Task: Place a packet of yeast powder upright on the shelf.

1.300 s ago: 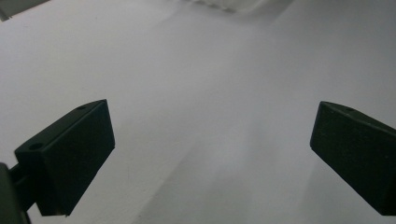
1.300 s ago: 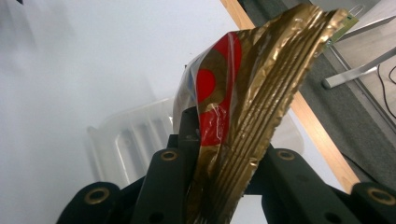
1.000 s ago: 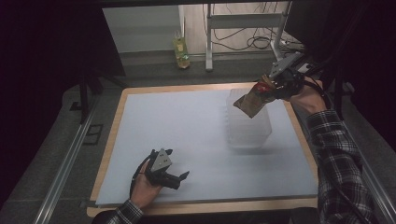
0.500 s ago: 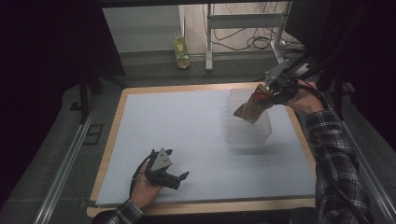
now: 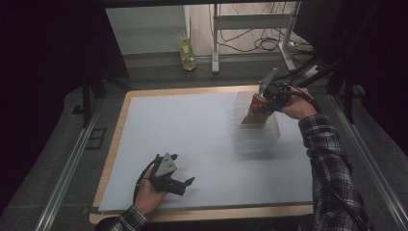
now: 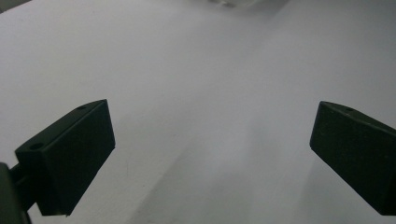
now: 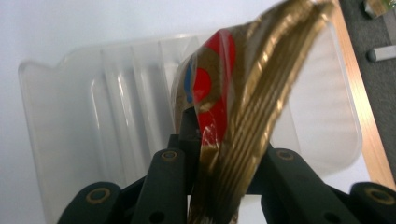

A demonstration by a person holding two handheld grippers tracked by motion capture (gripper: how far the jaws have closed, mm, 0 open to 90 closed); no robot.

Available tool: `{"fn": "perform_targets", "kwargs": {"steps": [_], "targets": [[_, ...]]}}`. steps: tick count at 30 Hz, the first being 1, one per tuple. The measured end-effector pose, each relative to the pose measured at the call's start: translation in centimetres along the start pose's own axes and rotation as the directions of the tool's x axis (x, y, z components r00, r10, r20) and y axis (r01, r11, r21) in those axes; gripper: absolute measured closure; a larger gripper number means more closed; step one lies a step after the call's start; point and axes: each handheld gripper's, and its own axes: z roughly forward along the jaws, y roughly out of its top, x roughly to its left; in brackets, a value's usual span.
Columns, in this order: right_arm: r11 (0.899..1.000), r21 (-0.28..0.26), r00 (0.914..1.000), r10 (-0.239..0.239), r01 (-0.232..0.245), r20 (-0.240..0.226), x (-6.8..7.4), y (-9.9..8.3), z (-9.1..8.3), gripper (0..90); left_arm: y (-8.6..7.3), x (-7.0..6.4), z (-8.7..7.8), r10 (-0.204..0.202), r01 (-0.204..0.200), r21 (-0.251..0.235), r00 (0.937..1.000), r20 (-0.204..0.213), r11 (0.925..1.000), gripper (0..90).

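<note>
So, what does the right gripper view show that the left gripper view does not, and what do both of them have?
The right gripper view shows tongs shut on a gold snack packet with red and blue print, held over a clear plastic container with a ribbed floor, and the table's wooden edge.

The left gripper view shows the left tongs wide open, with nothing between them.

Both show the pale table surface. A blurred clear shape at the left view's top edge may be the container; I cannot tell.
</note>
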Motion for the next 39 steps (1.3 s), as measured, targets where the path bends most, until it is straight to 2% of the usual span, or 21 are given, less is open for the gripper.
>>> {"fn": "perform_targets", "kwargs": {"steps": [3, 6, 7, 10, 17, 18, 23, 24, 25, 28, 30, 36, 39], "targets": [[1.0, -0.011, 0.9995, 0.029, -0.029, -0.009, 0.1, -0.1, 0.0, 69.6, 0.0, 0.0, 0.0, 0.0, 0.0, 0.001, 1.0, -0.001, 1.0, 0.0], [0.996, -0.033, 0.9968, 0.079, -0.079, -0.005, 0.2, -0.3, -0.3, 63.5, 0.0, 0.0, 0.0, -0.001, 0.001, -0.001, 1.0, 0.0, 1.0, 0.0], [0.996, -0.033, 0.9968, 0.079, -0.079, -0.005, 0.2, -0.3, -0.3, 63.5, 0.0, 0.0, 0.0, -0.001, 0.001, -0.001, 1.0, 0.0, 1.0, 0.0], [0.989, -0.058, 0.9911, 0.132, -0.133, -0.013, 0.3, -0.5, -0.5, 55.8, 0.0, 0.0, 0.0, 0.001, -0.001, 0.001, 1.0, 0.001, 1.0, 0.0], [0.982, -0.088, 0.9861, 0.166, -0.166, -0.002, 0.6, -0.4, -0.7, 44.1, 0.1, 0.0, 0.0, 0.003, -0.003, 0.003, 1.0, -0.001, 1.0, 0.1], [0.98, -0.094, 0.9844, 0.176, -0.175, 0.005, 0.6, -0.4, -0.6, 39.9, 0.1, 0.0, 0.0, 0.001, -0.001, 0.004, 1.0, -0.002, 1.0, 0.1], [0.976, -0.117, 0.9822, 0.187, -0.184, 0.015, 0.8, -0.4, -0.8, 34.4, 0.1, 0.0, -0.1, -0.013, 0.013, -0.005, 0.9999, -0.006, 0.9999, 0.2], [0.971, -0.128, 0.9784, 0.206, -0.201, 0.022, 0.8, -0.4, -0.9, 31.3, 0.1, 0.0, -0.1, -0.016, 0.016, -0.004, 0.9998, -0.009, 0.9999, 0.3], [0.971, -0.128, 0.9784, 0.206, -0.201, 0.022, 0.8, -0.4, -0.9, 31.3, 0.1, 0.0, -0.1, -0.016, 0.016, -0.004, 0.9998, -0.009, 0.9999, 0.3], [0.961, -0.152, 0.9705, 0.24, -0.233, 0.026, 0.8, -0.5, -1.2, 25.5, 0.0, 0.1, -0.1, -0.022, 0.022, 0.001, 0.9997, -0.012, 0.9998, 0.4], [0.955, -0.168, 0.9682, 0.249, -0.243, 0.019, 0.9, -0.4, -1.4, 23.0, 0.0, 0.1, -0.1, -0.022, 0.022, 0.003, 0.9997, -0.012, 0.9997, 0.5], [0.95, -0.199, 0.9672, 0.253, -0.243, 0.026, 1.3, -0.2, -1.9, 16.4, 0.1, 0.2, -0.2, -0.035, 0.035, 0.015, 0.9994, -0.009, 0.9993, 1.3], [0.946, -0.21, 0.9659, 0.258, -0.248, 0.021, 1.4, -0.2, -2.1, 16.0, 0.1, 0.2, -0.2, -0.039, 0.039, 0.014, 0.9992, -0.008, 0.9991, 1.3]]}}
